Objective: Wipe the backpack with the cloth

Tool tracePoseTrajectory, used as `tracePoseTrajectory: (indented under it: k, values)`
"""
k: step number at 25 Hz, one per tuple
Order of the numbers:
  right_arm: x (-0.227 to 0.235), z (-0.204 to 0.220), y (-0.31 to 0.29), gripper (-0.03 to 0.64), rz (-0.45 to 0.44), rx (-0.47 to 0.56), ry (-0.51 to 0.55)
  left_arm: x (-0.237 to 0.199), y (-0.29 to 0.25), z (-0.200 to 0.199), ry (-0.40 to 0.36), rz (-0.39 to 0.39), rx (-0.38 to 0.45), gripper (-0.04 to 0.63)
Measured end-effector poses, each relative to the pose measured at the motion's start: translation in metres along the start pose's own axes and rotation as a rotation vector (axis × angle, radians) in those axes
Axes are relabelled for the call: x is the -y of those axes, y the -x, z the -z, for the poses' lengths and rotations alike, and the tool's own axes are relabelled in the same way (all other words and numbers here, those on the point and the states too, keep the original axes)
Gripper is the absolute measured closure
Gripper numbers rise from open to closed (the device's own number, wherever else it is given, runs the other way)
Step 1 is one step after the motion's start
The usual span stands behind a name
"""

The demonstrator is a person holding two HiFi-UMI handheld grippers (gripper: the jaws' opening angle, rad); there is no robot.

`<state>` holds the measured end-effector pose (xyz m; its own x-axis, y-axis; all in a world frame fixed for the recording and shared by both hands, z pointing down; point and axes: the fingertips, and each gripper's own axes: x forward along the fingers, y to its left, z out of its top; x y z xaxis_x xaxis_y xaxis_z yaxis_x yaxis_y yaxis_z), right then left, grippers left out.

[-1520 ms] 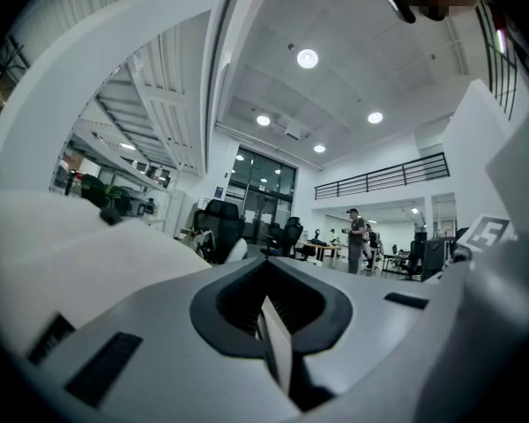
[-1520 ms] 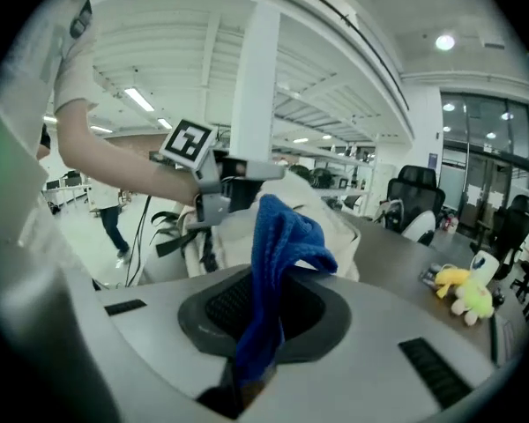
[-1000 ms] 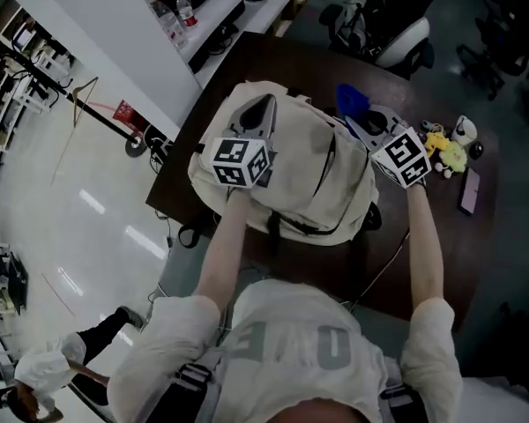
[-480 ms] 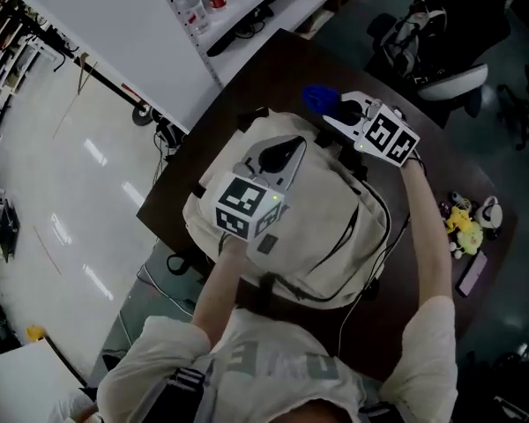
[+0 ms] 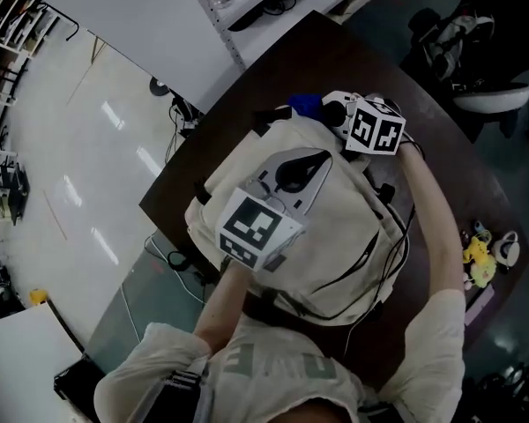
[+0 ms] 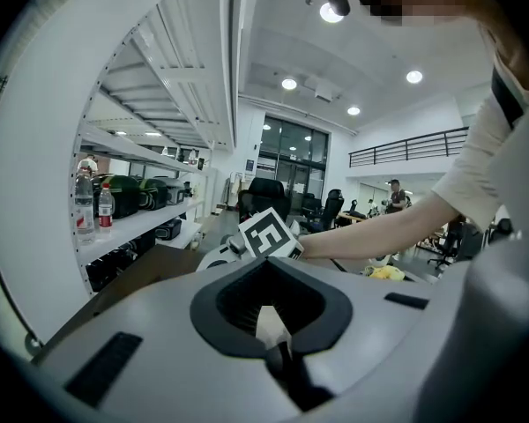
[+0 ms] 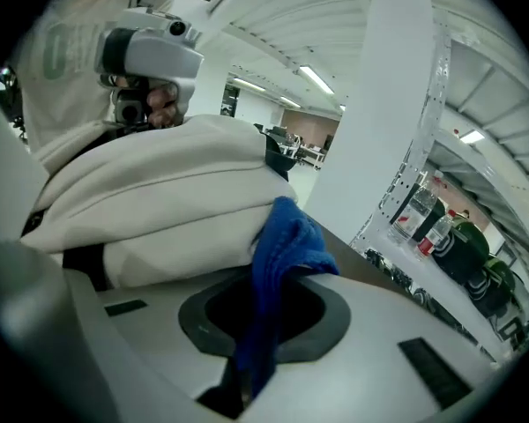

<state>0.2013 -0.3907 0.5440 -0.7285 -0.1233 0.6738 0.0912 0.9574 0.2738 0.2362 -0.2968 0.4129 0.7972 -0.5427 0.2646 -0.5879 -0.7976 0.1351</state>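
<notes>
Your left tongs are closed on a pale fold of the cream backpack and rest on top of it. The backpack sits on the dark bench at the edge nearest you, close to its left corner. Your right tongs are clamped on the blue cloth — its bunched free end touches the backpack's far end, the one facing the bench's far edge.
</notes>
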Motion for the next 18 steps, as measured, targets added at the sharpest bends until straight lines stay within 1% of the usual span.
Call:
tracePoseTrajectory:
  k: [3,8,11,16,18]
  values:
    - [-0.001,0.000,0.003,0.577,0.004,0.021,0.015,-0.001,0.000,-0.001,-0.002,-0.003,0.003,0.592]
    - [-0.027,0.016,0.018,0.577,-0.053,-0.056,0.069,-0.001,-0.001,0.000,-0.008,-0.010,-0.003,0.592]
    - [-0.040,0.020,0.029,0.577,-0.067,-0.052,0.049,-0.002,-0.001,0.002,-0.018,-0.020,-0.016,0.592]
    - [-0.049,0.022,0.042,0.577,-0.036,-0.023,0.002,-0.002,-0.002,0.002,-0.001,-0.020,-0.011,0.592]
    - [-0.055,0.026,0.047,0.577,-0.038,-0.011,-0.026,-0.002,-0.003,0.003,0.005,-0.020,-0.012,0.592]
